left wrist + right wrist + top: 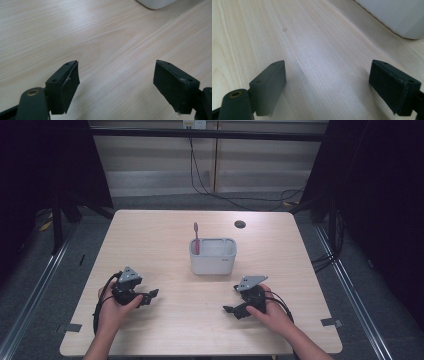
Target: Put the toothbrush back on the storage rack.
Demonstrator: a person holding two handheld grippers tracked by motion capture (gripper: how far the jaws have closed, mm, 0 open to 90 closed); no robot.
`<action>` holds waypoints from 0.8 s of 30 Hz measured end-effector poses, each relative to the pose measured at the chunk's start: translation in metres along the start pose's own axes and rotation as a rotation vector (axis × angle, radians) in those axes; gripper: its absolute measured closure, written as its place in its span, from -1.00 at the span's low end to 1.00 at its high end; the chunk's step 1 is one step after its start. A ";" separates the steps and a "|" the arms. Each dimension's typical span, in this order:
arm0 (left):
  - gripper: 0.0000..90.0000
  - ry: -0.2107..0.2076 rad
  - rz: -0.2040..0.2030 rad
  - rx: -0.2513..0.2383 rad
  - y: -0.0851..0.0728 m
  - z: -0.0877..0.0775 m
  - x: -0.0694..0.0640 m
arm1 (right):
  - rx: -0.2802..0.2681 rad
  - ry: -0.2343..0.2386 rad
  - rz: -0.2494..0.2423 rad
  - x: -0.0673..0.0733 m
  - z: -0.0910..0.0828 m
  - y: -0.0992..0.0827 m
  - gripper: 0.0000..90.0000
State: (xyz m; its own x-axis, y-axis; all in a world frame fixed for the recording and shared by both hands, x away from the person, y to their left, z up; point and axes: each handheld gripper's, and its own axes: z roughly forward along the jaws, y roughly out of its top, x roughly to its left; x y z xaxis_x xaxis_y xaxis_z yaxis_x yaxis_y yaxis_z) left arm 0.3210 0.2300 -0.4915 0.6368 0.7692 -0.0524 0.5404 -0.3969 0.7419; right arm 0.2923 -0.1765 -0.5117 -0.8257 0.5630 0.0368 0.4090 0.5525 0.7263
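A white rectangular holder [213, 255] stands near the middle of the light wooden table [150, 235]. A pink toothbrush [196, 238] stands upright in its left end. My left gripper [151, 296] rests low over the table at the front left, pointing right, jaws wide apart with nothing between them [116, 75]. My right gripper [229, 310] lies at the front right, pointing left, also open and empty [328, 77]. A corner of the white holder [156, 3] shows at the top of the left gripper view, and its wall [397, 15] at the upper right of the right gripper view.
A small black round hole [240, 224] sits in the tabletop behind the holder. Black cables [210, 185] hang on the far wall and trail over the floor. Dark curtains flank both sides. Tape marks [331, 322] sit by the table's front corners.
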 end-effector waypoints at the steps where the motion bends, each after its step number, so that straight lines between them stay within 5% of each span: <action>1: -0.54 0.001 0.007 0.006 -0.001 -0.001 0.002 | 0.000 0.000 0.000 0.000 0.000 0.000 -0.70; 24: -0.55 0.025 0.051 0.031 -0.009 -0.001 0.006 | 0.000 0.000 -0.001 0.000 0.000 0.000 -0.70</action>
State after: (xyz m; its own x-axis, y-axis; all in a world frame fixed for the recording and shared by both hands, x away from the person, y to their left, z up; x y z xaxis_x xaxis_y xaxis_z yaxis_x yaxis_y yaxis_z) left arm 0.3191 0.2393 -0.4979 0.6500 0.7599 0.0023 0.5248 -0.4511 0.7218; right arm 0.2924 -0.1765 -0.5117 -0.8259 0.5627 0.0359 0.4082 0.5528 0.7265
